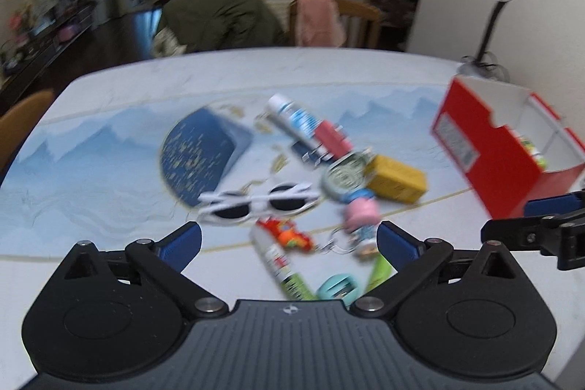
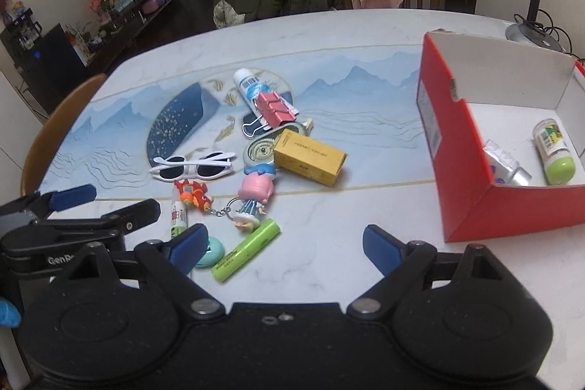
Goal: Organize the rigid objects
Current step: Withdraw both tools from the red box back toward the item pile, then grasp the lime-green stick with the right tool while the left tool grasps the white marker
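The pale bench (image 2: 365, 35) with its blue mountain print carries everything. At its right side stands the red box (image 2: 471, 148), open-topped, with a green-capped tube (image 2: 553, 152) and a clear packet (image 2: 506, 163) lying inside. The left tongs (image 1: 289, 240) and right tongs (image 2: 283, 245) both gape wide with nothing between them. Heaped mid-bench lie white sunglasses (image 2: 193, 165), a yellow carton (image 2: 310, 156), a green marker (image 2: 246, 250), a pink binder clip (image 2: 275, 114) and a pink doll keychain (image 2: 252, 198).
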